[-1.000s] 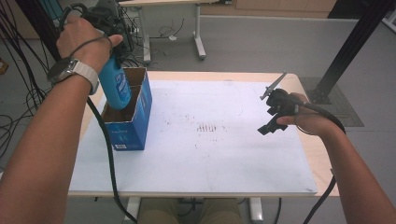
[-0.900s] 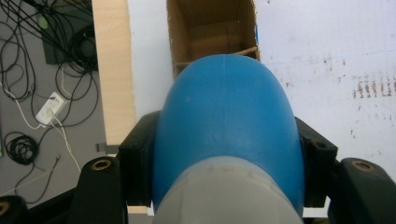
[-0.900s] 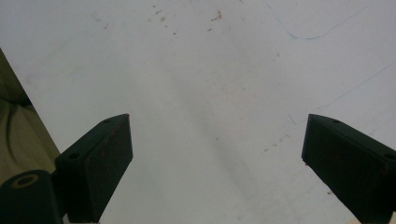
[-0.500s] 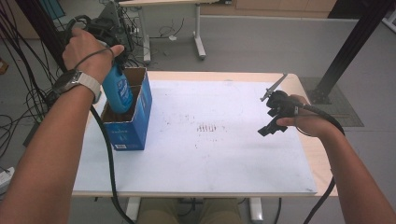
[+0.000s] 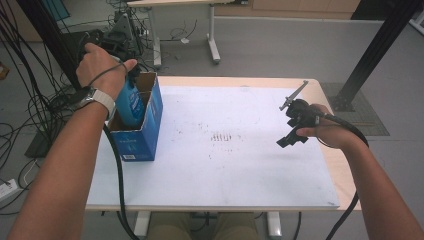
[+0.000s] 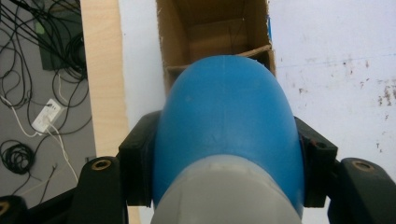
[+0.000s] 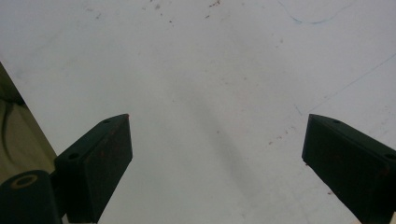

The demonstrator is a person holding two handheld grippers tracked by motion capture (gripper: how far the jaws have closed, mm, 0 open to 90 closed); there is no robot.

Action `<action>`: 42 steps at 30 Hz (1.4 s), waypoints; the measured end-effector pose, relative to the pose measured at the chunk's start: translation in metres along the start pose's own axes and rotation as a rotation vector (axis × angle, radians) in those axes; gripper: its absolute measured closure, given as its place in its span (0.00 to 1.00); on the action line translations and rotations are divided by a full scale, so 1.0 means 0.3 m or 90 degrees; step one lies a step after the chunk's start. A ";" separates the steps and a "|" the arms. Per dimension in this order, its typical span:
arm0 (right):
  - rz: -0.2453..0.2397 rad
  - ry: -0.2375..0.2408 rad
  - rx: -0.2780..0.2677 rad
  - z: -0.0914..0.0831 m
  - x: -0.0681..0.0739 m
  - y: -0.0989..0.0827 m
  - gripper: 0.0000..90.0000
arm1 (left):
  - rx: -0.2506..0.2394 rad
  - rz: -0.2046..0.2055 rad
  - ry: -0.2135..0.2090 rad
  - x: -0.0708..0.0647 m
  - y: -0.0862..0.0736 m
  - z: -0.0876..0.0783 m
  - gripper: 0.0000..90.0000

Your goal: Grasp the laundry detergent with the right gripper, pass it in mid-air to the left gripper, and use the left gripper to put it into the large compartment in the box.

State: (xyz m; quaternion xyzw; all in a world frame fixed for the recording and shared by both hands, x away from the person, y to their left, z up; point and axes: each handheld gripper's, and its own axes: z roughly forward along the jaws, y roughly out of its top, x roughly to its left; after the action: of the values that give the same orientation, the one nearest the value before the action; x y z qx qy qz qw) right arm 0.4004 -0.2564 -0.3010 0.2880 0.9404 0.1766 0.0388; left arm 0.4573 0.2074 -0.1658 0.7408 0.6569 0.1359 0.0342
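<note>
Blue bottle (image 5: 131,102) clamped in left gripper (image 6: 224,154), partly down inside open cardboard box (image 5: 145,131) at frame left; right gripper (image 7: 217,154) jaws apart, empty.

Desk (image 5: 330,165): light wood top, most of it covered by a white sheet (image 5: 240,175) with small dark specks and scuffs near the middle. Bare wood shows along the far and right edges. Floor (image 5: 280,45) is grey, evenly lit, no hard shadows. Second table (image 5: 200,2) beyond the desk, white legs (image 5: 212,35) on flat feet, loose cables (image 5: 182,35) under it. Left side: a dense bundle of black cables (image 5: 30,75) hanging and running over the floor, plus a white power strip (image 5: 7,187) at the lower left. Right side: a black post (image 5: 377,50) leaning up from a dark floor mat (image 5: 365,112).
</note>
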 end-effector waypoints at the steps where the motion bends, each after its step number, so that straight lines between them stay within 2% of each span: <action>1: 0.001 0.001 0.000 0.001 0.000 -0.001 0.09 | -0.003 0.001 0.001 -0.002 -0.001 0.007 0.42; 6: 0.003 0.001 0.004 0.006 -0.003 -0.004 0.09 | -0.010 0.000 0.002 -0.011 -0.006 0.042 0.42; 22: 0.002 0.002 0.009 0.015 -0.004 0.007 0.09 | -0.004 0.003 0.009 -0.012 -0.022 0.137 0.42; 42: 0.012 0.003 0.010 0.024 -0.012 -0.012 0.09 | 0.002 0.004 0.010 -0.040 -0.027 0.205 0.42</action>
State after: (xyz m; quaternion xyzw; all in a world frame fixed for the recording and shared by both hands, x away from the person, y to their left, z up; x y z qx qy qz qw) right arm 0.4027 -0.2590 -0.3092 0.2968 0.9391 0.1701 0.0323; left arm 0.4633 0.2046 -0.2285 0.7421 0.6548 0.1405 0.0272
